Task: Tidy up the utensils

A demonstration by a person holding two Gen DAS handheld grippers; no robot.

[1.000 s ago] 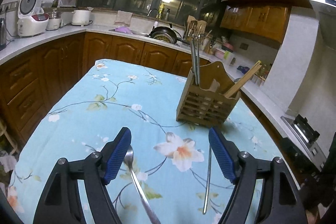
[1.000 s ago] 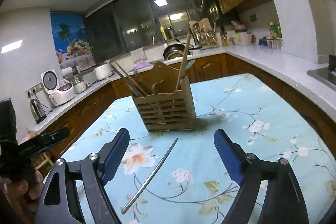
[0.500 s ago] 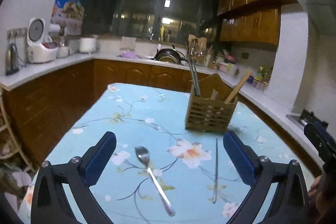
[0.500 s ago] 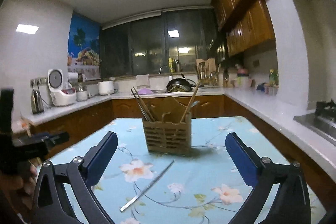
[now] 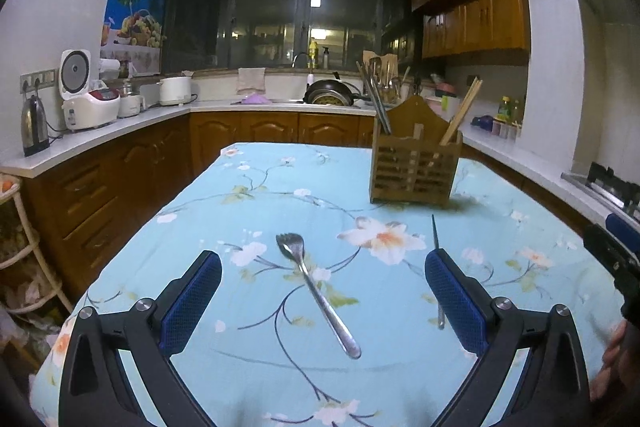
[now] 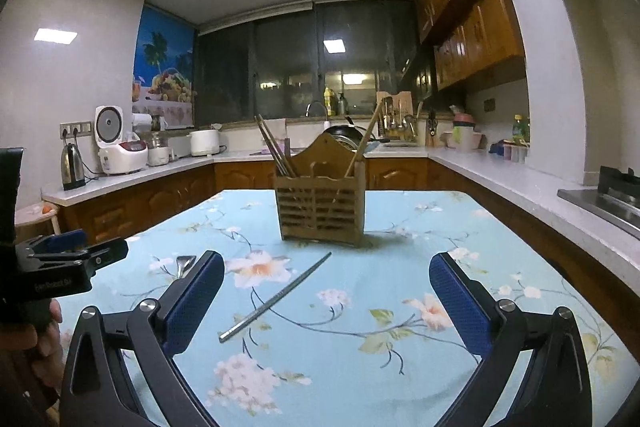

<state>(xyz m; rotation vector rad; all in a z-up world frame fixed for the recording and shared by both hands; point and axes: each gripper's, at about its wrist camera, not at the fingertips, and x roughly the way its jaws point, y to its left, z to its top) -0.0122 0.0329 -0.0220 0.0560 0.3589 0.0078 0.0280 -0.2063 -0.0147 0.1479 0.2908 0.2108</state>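
Since a second ago both my tools have pulled back and spread wide: my left tool frames the steel spork, my right tool the steel chopstick, both lying loose on the floral blue tabletop before the slatted wooden utensil holder. Small lettering on the left tool's body is too blurred to read.

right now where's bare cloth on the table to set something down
Free: the cloth left of the wooden holder toward the far edge, and right of the metal chopstick. Crowded: the near strip where the fork and chopstick lie between the grippers.
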